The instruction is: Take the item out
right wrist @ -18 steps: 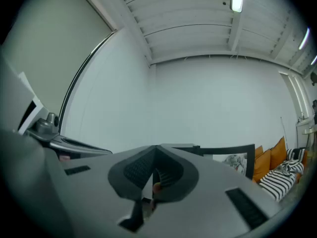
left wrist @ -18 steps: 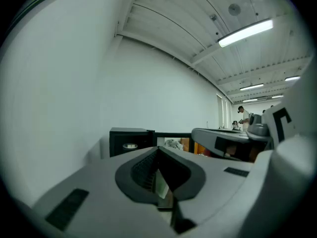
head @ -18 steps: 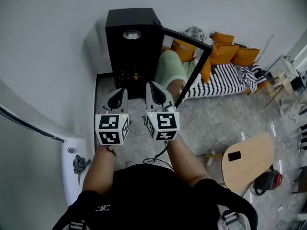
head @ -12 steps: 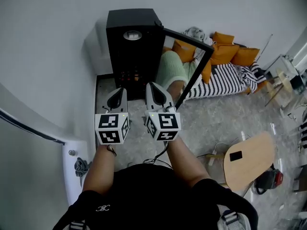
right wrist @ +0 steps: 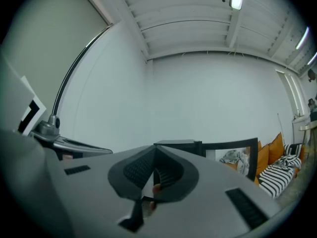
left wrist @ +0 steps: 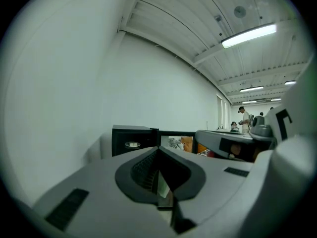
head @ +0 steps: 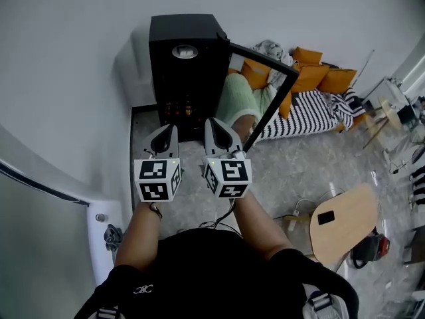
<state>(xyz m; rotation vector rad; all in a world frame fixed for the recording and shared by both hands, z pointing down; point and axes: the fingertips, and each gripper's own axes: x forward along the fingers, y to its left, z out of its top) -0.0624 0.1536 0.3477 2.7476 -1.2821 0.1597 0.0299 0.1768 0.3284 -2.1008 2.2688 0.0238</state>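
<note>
A black cabinet (head: 184,52) stands against the white wall, its glass door (head: 265,78) swung open to the right. Small orange-lit items (head: 180,105) show low inside its dark opening; what they are I cannot tell. My left gripper (head: 165,131) and right gripper (head: 214,125) are side by side just in front of that opening, both pointing at it. Both are shut with nothing between the jaws. In the left gripper view the cabinet (left wrist: 130,142) lies beyond the shut left gripper (left wrist: 158,152). In the right gripper view the cabinet (right wrist: 178,145) and its door (right wrist: 237,155) show past the shut right gripper (right wrist: 154,155).
A low bed with orange cushions (head: 319,75) and a striped blanket (head: 312,108) lies right of the cabinet. A round wooden table (head: 342,221) stands at the lower right, with a cable (head: 292,211) on the stone floor. A curved white fixture (head: 99,208) is at the left.
The head view has shifted slightly. Both grippers keep the same place in front of the cabinet and stay shut.
</note>
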